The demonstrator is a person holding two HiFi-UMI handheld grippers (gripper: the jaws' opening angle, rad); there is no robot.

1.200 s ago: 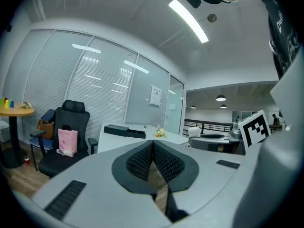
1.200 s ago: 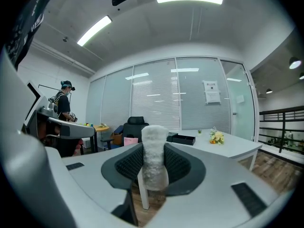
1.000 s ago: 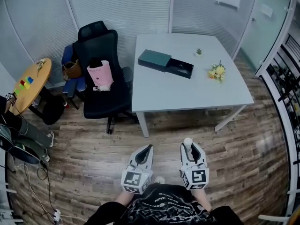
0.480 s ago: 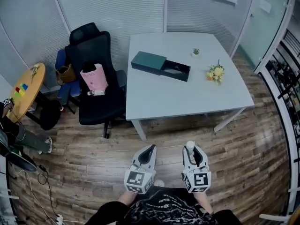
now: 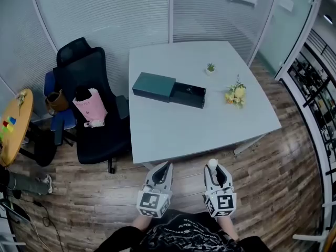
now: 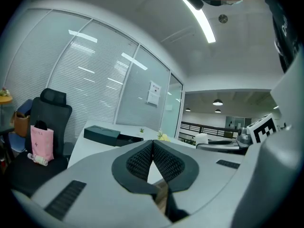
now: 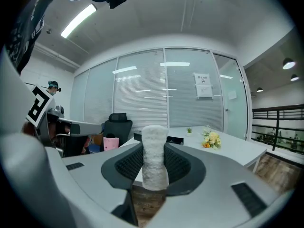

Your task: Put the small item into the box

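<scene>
On the pale grey table (image 5: 210,125), 1 dark green box (image 5: 153,86), 1 tiny potted plant (image 5: 210,67), 1 yellow flower bunch (image 5: 235,93).

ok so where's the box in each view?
Head view: box, above centre.
Left gripper view: box, left of centre, above the jaws.
Right gripper view: box, centre, partly behind the gripped white item.
Shared landmark: flowers, right of the box everywhere.

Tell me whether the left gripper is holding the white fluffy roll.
No, the jaws of the left gripper meet on nothing; the white fluffy roll is clamped in the right gripper.
</scene>
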